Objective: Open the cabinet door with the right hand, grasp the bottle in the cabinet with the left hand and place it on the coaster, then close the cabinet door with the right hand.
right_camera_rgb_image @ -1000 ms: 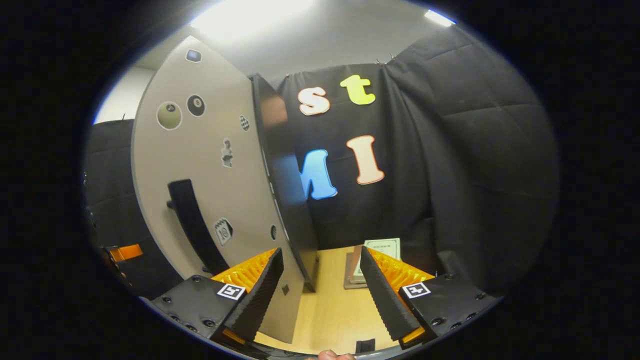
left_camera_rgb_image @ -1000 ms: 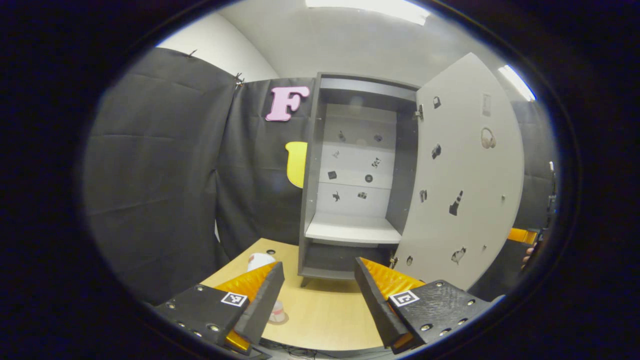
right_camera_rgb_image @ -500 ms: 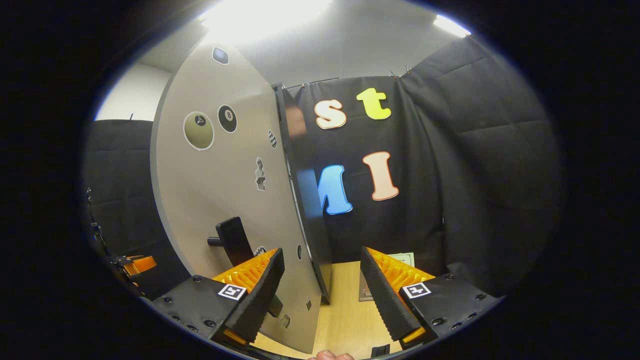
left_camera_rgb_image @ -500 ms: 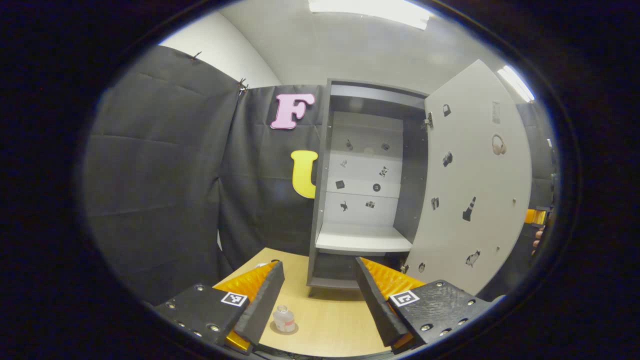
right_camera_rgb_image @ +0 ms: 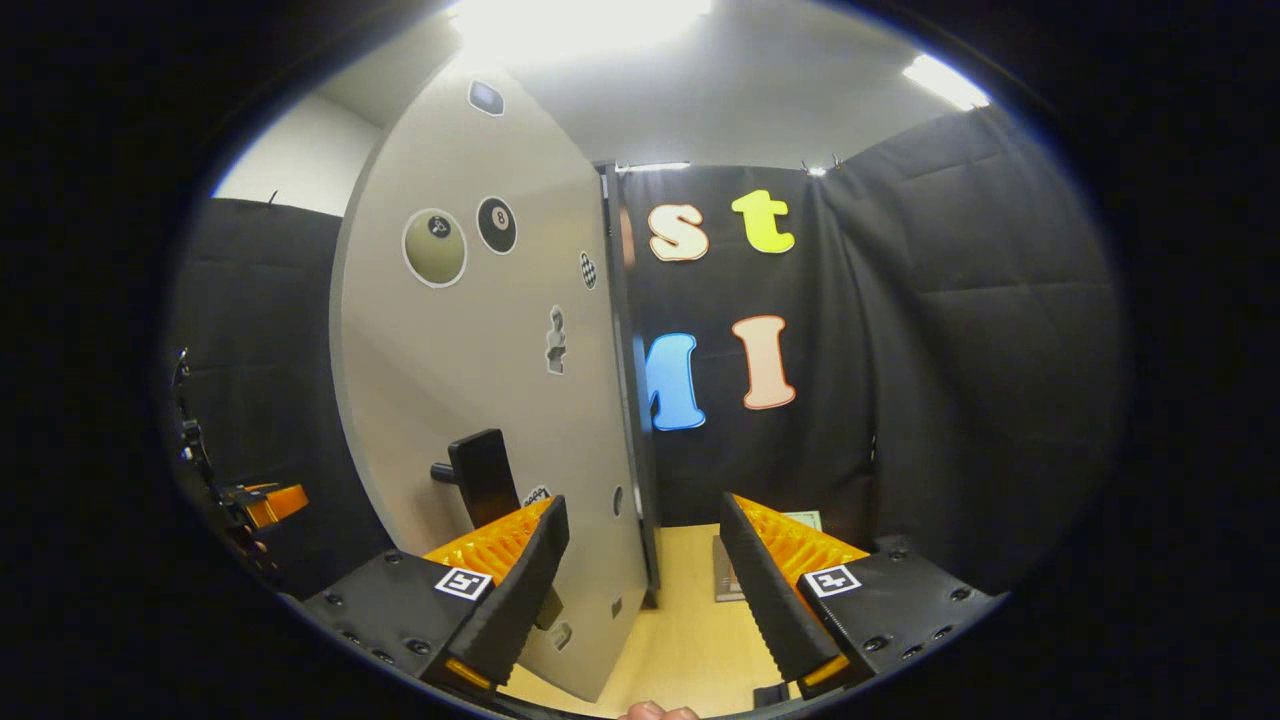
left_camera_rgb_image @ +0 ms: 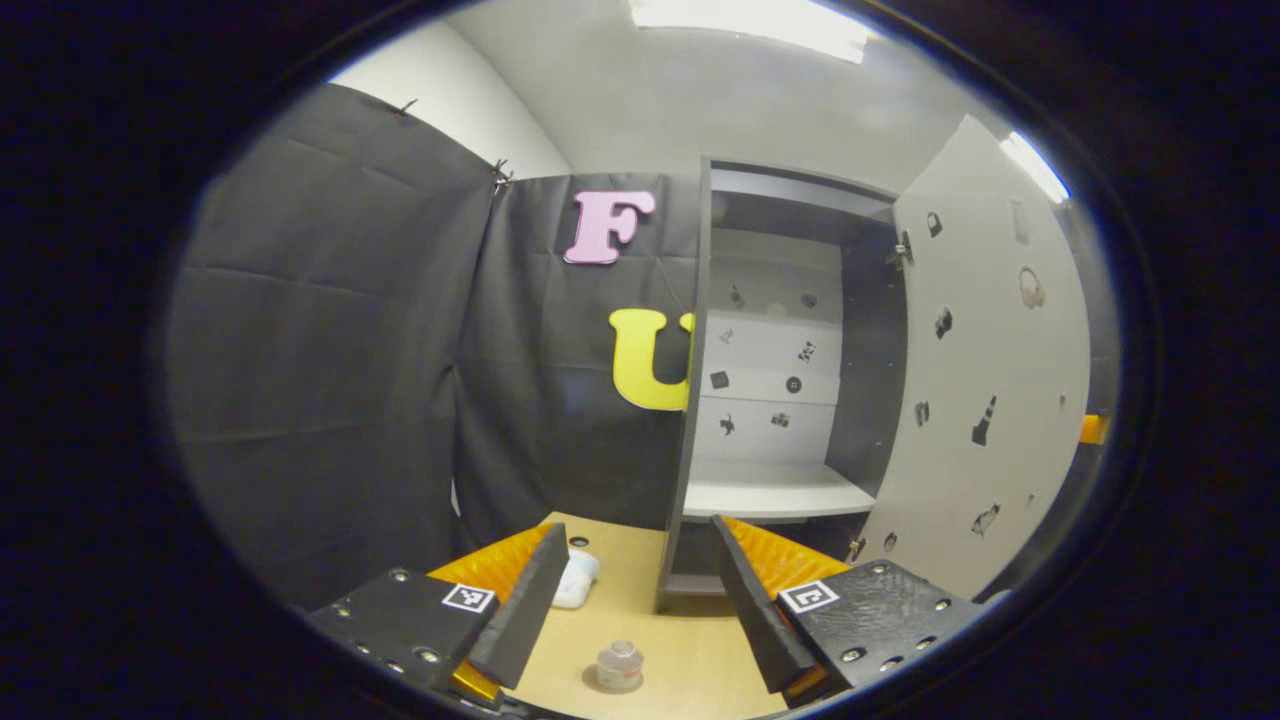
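The bottle (left_camera_rgb_image: 620,666) stands upright on the coaster (left_camera_rgb_image: 598,684) on the wooden table (left_camera_rgb_image: 680,640), its long axis vertical and cap up, near the table's front edge and well apart from the cabinet (left_camera_rgb_image: 770,370). Bare tabletop lies between it and the cabinet's foot. The left gripper (left_camera_rgb_image: 632,600) hangs above it, spread wide and grasping nothing, the bottle sitting low between its fingers. A white object (left_camera_rgb_image: 577,580) lies beside the left finger. The cabinet door (right_camera_rgb_image: 490,400) stands swung wide, its free edge toward the front. In the right gripper view the right gripper (right_camera_rgb_image: 645,590) is spread, released, near the door's lower edge below the dark handle (right_camera_rgb_image: 480,478).
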Action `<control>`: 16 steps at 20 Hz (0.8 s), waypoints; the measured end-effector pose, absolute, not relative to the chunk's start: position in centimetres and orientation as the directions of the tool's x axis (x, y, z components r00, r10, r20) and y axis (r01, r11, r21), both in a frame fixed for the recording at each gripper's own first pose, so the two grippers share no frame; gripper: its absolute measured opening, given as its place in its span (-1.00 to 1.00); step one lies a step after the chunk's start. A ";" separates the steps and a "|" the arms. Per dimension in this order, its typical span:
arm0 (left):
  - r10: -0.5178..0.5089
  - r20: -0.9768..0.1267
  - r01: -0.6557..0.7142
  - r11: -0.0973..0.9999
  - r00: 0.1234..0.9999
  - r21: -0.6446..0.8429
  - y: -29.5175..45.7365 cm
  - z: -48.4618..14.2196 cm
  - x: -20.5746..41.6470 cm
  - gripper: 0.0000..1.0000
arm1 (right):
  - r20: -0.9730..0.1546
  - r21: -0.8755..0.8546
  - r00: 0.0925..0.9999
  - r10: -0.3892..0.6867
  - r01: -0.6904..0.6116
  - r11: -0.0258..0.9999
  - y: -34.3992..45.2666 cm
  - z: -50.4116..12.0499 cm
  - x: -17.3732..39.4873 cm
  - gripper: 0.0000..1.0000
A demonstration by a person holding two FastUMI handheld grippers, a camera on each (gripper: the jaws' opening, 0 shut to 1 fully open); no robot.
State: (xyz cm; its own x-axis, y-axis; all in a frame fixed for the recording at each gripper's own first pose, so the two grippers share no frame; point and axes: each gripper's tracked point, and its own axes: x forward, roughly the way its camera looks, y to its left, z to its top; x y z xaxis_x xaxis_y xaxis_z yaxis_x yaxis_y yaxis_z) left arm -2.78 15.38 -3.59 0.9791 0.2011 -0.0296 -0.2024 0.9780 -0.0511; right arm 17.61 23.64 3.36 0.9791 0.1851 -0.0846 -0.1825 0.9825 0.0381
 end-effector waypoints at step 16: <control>0.110 -0.074 -0.114 0.992 0.991 -0.050 18.5 -4.9 -2.0 0.75 | -0.105 0.180 0.944 0.314 -0.293 0.939 38.9 1.1 20.8 0.95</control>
